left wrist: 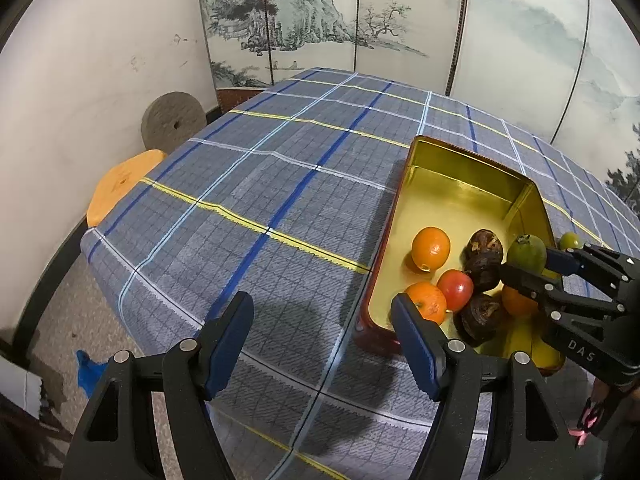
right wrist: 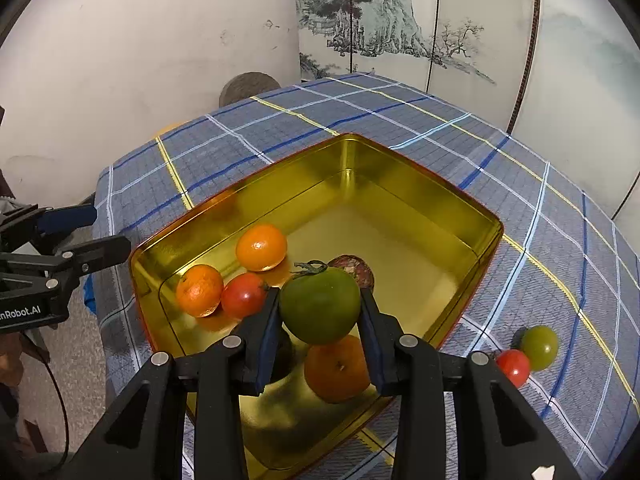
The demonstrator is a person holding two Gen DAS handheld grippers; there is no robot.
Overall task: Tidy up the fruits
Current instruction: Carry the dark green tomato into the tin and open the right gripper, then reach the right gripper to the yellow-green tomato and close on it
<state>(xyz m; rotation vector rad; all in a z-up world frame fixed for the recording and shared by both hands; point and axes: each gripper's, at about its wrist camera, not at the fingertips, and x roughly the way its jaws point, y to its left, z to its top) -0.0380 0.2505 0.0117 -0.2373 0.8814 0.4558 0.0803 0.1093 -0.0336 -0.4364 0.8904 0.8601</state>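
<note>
Over gold tin [right wrist: 472, 240], smooth round green tomato [right wrist: 320, 306]

Oranges [right wrist: 261, 247] and a tomato [right wrist: 243, 295] lie in the tin [right wrist: 484, 236] at frame centre; two tomatoes [right wrist: 538, 347] sit on the tablecloth [right wrist: 560, 240], lower right.

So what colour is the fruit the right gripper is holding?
Green fruit, with a brownish tinge; clearest in the right wrist view.

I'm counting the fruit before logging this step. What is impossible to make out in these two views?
- Right wrist view: the held green tomato and right gripper cover most of the dark brown fruits in the gold metal tin, so their count is unclear.
- Left wrist view: the right gripper hides most of the loose green fruit outside the tin.
</note>
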